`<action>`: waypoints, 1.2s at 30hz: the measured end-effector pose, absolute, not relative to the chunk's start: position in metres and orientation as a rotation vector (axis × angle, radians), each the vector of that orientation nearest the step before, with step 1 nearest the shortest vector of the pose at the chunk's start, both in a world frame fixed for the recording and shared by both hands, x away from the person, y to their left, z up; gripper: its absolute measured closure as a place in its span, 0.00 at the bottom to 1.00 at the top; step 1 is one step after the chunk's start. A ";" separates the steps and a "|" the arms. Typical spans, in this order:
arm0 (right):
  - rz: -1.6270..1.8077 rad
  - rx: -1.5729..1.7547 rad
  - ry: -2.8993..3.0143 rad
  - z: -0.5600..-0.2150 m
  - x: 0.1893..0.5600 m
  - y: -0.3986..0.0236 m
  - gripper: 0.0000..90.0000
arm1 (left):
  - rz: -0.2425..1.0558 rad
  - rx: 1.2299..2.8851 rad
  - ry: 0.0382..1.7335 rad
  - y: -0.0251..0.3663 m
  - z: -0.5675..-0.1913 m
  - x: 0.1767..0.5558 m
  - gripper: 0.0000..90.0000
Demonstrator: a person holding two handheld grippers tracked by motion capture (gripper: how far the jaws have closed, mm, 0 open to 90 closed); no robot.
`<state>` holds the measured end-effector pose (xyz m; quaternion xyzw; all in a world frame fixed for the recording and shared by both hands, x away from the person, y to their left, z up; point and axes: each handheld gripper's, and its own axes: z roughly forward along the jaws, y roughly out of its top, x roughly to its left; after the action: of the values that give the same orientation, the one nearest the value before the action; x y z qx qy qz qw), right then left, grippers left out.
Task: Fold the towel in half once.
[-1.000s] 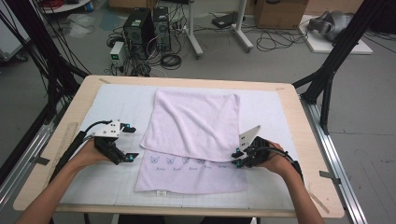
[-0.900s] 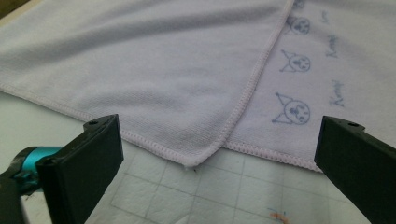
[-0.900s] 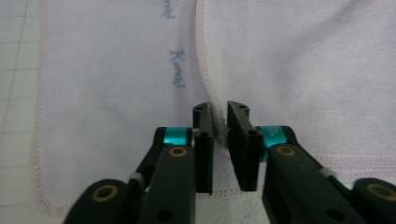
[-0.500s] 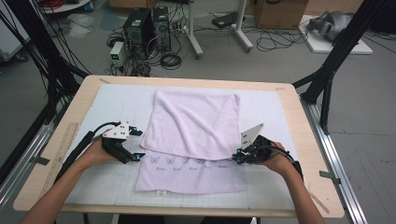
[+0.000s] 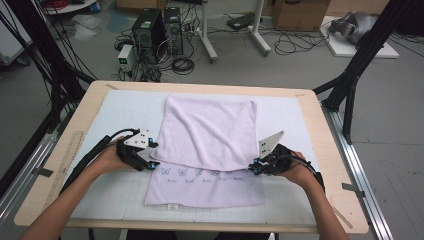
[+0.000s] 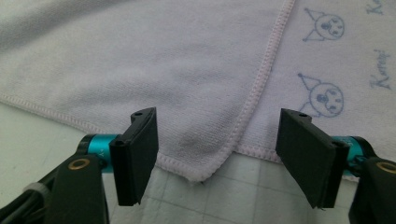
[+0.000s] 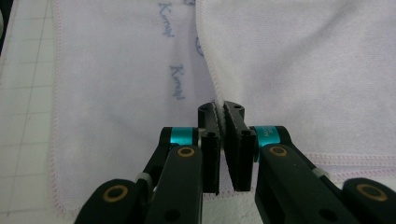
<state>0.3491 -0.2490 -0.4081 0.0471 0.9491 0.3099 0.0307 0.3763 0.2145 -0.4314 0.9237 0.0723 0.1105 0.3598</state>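
Note:
A pale lilac towel [image 5: 207, 135] lies on the table, its far half folded toward me over the near half, which bears small printed cartoon faces. My left gripper [image 5: 151, 159] sits at the left corner of the folded layer. In the left gripper view that corner [image 6: 204, 170] lies between the jaws, which have just been closing and stand apart from the cloth, so the left gripper [image 6: 218, 122] is open. My right gripper [image 5: 255, 168] is at the right corner. The right gripper view shows the right gripper [image 7: 223, 110] shut on the towel's hemmed edge [image 7: 215, 88].
The towel rests on a white gridded mat [image 5: 125, 107] on a wooden table. A ruler [image 5: 67, 150] lies along the left rim. Beyond the far edge, computers [image 5: 157, 25] and cables sit on the floor. Black frame legs [image 5: 350, 85] stand at the right.
The left hand has moved right, up to the towel's left edge, and its jaws have narrowed around the folded corner. The right hand has kept still.

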 end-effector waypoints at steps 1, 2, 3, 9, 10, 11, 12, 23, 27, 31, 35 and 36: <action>0.959 0.152 2.920 -0.408 0.349 -0.249 0.95 | 0.294 2.384 0.188 0.215 -0.430 0.376 0.38; 0.960 0.149 2.919 -0.407 0.349 -0.250 0.95 | 0.300 2.392 0.192 0.216 -0.429 0.376 0.39; 0.963 0.148 2.917 -0.407 0.349 -0.250 0.95 | 0.307 2.393 0.198 0.217 -0.428 0.376 0.40; 0.975 0.152 2.915 -0.407 0.350 -0.250 0.95 | 0.299 2.412 0.214 0.220 -0.429 0.379 0.50; 0.976 0.154 2.915 -0.407 0.350 -0.250 0.95 | 0.297 2.421 0.224 0.220 -0.430 0.379 0.50; 0.973 0.157 2.915 -0.407 0.349 -0.250 0.95 | 0.299 2.426 0.218 0.219 -0.431 0.379 0.50; 0.974 0.155 2.915 -0.407 0.349 -0.250 0.95 | 0.293 2.424 0.209 0.219 -0.431 0.379 0.52; 0.977 0.156 2.919 -0.407 0.350 -0.250 0.95 | 0.283 2.431 0.212 0.220 -0.429 0.380 0.76; 0.980 0.152 2.917 -0.406 0.350 -0.249 0.95 | 0.254 2.434 0.209 0.220 -0.430 0.380 0.87; 0.985 0.151 2.917 -0.407 0.351 -0.248 0.95 | 0.258 2.437 0.228 0.220 -0.429 0.381 0.97; 0.986 0.162 2.918 -0.407 0.351 -0.248 0.95 | 0.241 2.437 0.247 0.220 -0.429 0.380 0.98; 0.987 0.164 2.917 -0.407 0.351 -0.249 0.95 | 0.233 2.437 0.253 0.220 -0.429 0.380 0.99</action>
<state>0.3513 -0.2486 -0.4066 0.0531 0.9455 0.3200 0.0290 0.3803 0.2199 -0.4288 0.9334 0.0967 0.0894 0.3338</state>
